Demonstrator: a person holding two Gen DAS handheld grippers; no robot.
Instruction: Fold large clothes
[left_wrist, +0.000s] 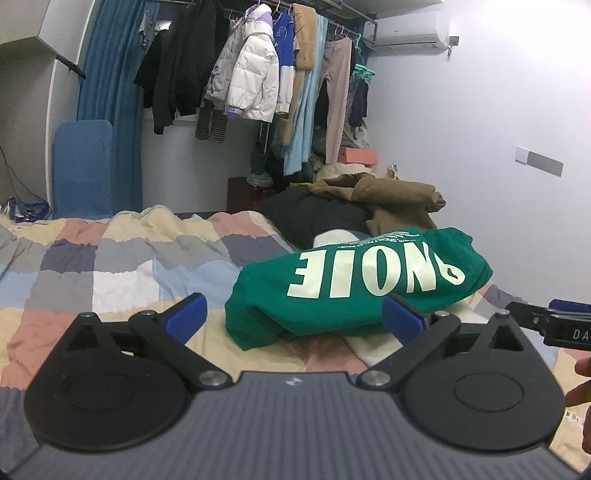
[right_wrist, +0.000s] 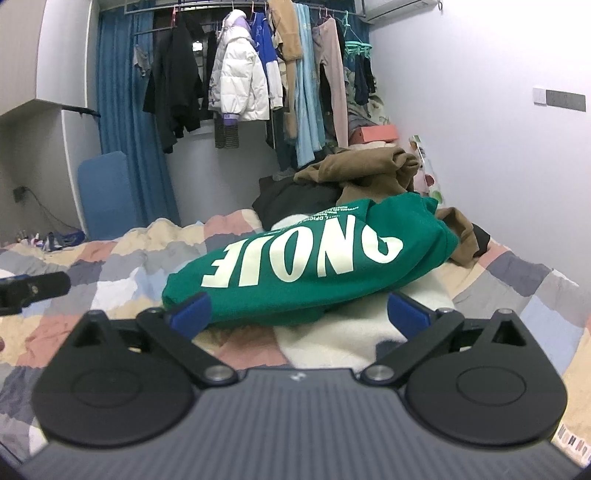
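Note:
A green sweatshirt (left_wrist: 354, 284) with large pale letters lies folded on top of a white garment (left_wrist: 373, 347) on the patchwork bed; it also shows in the right wrist view (right_wrist: 306, 266). My left gripper (left_wrist: 295, 317) is open and empty, just short of the sweatshirt's near edge. My right gripper (right_wrist: 299, 314) is open and empty, its blue fingers (right_wrist: 192, 314) level with the sweatshirt's near edge, over the white garment (right_wrist: 343, 339). The right gripper's tip shows at the right edge of the left wrist view (left_wrist: 550, 321); the left gripper's tip shows at the left edge of the right wrist view (right_wrist: 33, 288).
A pile of brown (left_wrist: 391, 195) and black clothes (left_wrist: 317, 218) lies behind the sweatshirt by the wall. The patchwork quilt (left_wrist: 110, 266) stretches to the left. A rack of hanging clothes (left_wrist: 258, 74) and a blue curtain (left_wrist: 110, 92) stand beyond the bed.

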